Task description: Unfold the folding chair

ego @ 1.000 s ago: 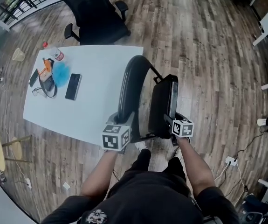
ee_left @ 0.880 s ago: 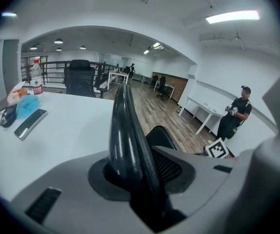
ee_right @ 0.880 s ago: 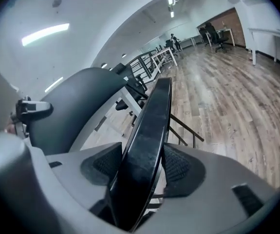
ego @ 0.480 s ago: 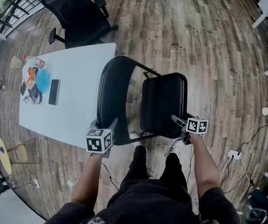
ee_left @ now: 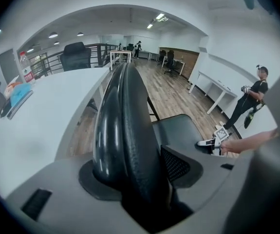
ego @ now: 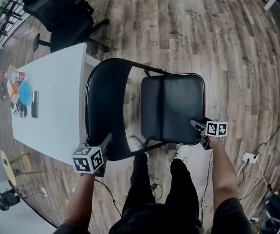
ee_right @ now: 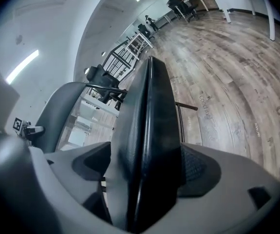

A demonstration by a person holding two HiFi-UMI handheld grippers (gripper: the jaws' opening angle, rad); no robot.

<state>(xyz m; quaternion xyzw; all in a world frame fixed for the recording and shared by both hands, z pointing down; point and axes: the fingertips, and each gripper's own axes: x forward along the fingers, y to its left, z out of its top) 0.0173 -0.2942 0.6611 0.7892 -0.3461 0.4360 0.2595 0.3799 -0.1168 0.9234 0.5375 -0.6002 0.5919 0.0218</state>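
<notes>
Black chair (ego: 171,106) sits opened mid-frame beside the desk (ego: 52,106). Left tool (ego: 106,140) round the backrest (ee_left: 125,130) and right tool (ego: 196,125) round the seat (ee_right: 149,130) have just been opening, grip released. If it isn't locked, it could fold back.

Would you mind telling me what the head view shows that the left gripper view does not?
Only the head view shows the person's legs and a white power strip on the floor. Only the left gripper view shows ceiling lights and the left gripper, its jaws just opened wider with the backrest between them. Both show the white table, the seat and the backrest.
</notes>
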